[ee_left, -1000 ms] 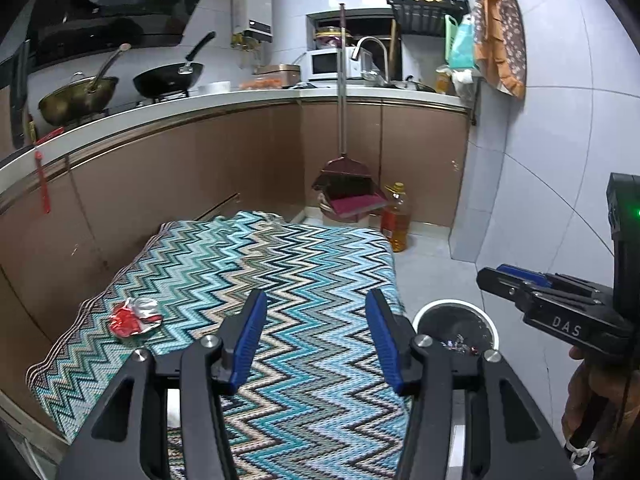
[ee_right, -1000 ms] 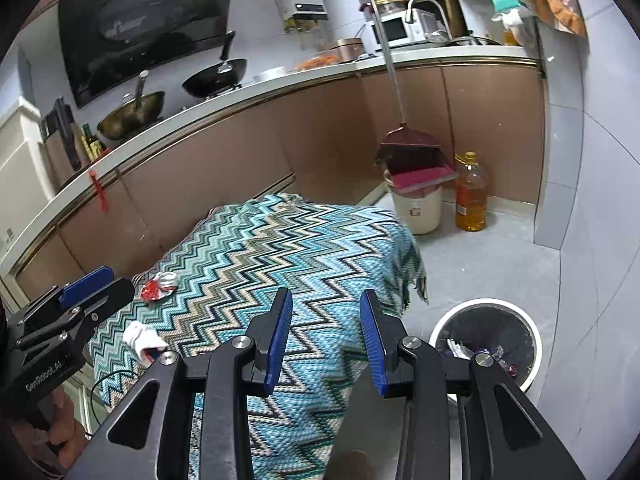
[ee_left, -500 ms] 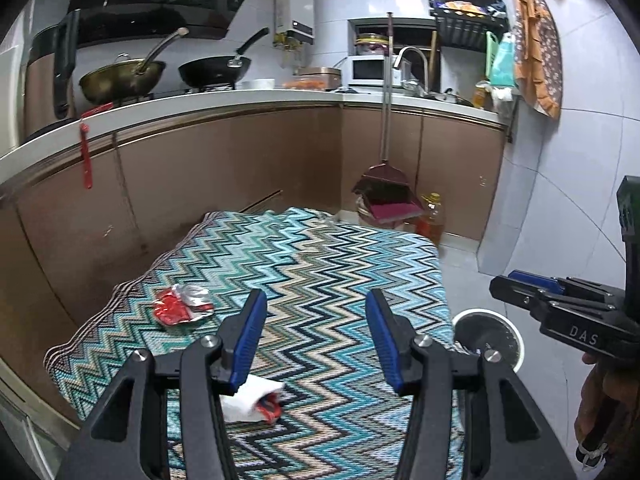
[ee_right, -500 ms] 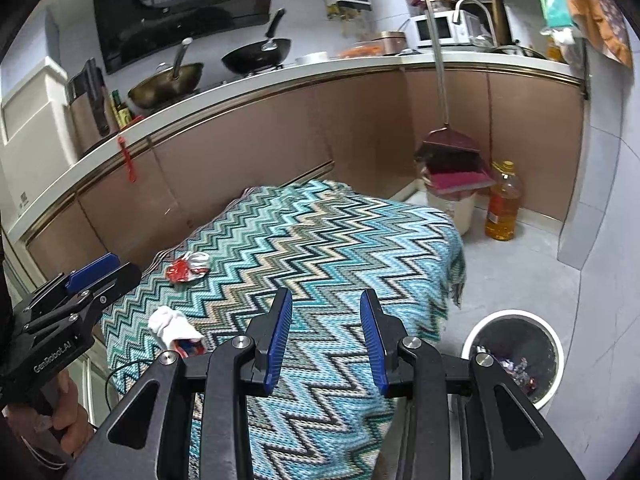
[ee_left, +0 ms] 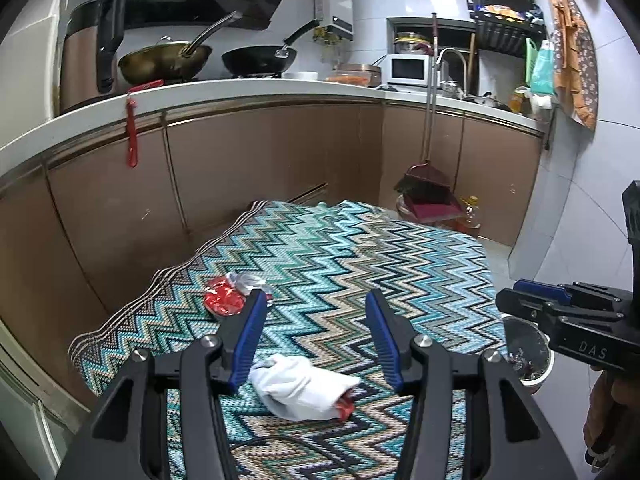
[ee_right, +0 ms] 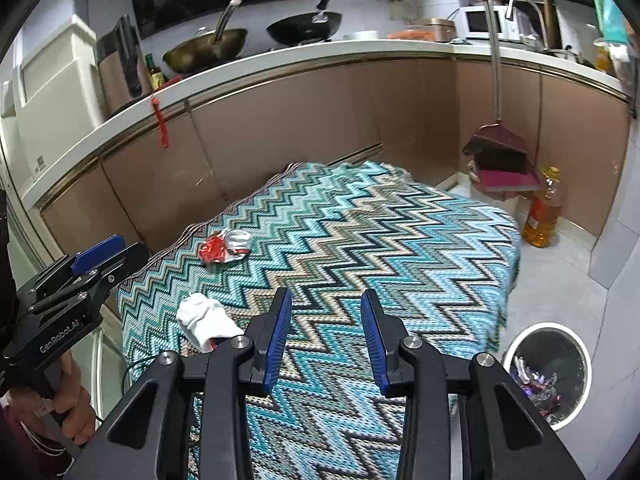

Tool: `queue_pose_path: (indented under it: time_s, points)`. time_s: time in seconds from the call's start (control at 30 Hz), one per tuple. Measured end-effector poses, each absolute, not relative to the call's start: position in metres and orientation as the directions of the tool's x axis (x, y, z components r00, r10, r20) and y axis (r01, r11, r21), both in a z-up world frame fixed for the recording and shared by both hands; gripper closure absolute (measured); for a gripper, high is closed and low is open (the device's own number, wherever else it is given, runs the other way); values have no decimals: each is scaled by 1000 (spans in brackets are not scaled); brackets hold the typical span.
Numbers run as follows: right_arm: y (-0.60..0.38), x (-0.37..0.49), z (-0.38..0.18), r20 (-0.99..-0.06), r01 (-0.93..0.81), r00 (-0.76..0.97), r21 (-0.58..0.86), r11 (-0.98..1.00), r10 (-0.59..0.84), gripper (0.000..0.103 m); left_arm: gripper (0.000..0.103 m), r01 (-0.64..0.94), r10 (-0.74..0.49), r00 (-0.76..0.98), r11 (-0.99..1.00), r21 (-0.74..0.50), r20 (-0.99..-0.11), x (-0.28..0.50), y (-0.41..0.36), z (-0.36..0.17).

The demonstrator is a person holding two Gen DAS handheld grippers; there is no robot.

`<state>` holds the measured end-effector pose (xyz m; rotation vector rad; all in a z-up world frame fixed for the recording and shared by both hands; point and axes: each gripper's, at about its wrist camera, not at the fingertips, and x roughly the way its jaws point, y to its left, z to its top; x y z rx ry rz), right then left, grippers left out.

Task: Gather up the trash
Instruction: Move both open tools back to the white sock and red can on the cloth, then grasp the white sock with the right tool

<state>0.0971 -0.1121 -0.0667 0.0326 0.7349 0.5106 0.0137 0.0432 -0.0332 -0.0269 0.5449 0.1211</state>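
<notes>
A crumpled white tissue with a red bit lies on the zigzag-patterned tablecloth, just below and between the fingers of my open, empty left gripper. It also shows in the right wrist view. A crumpled red and silver wrapper lies further left on the cloth; it also shows in the right wrist view. My right gripper is open and empty over the cloth's near right part. A white trash bin with trash inside stands on the floor at the right.
Brown cabinets and a white counter curve behind the table. A dustpan and broom and an oil bottle stand by the cabinets. The bin also shows beside the table in the left wrist view.
Both grippers have swung left and pulled back over the table. The white tissue has come into view under the left gripper, and the wrapper sits closer to it. Both stay open.
</notes>
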Motion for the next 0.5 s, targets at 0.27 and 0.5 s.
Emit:
queue_pose_path:
  time_s: [0.27, 0.5]
  points:
    - [-77, 106, -77, -659, -487, 573, 203, 849, 487, 65, 54, -167, 139, 829, 986, -2, -541, 19, 72, -44]
    - [-47, 115, -88, -682, -534, 522, 207, 820, 512, 61, 54, -203, 162, 807, 979, -8, -568, 28, 97, -58]
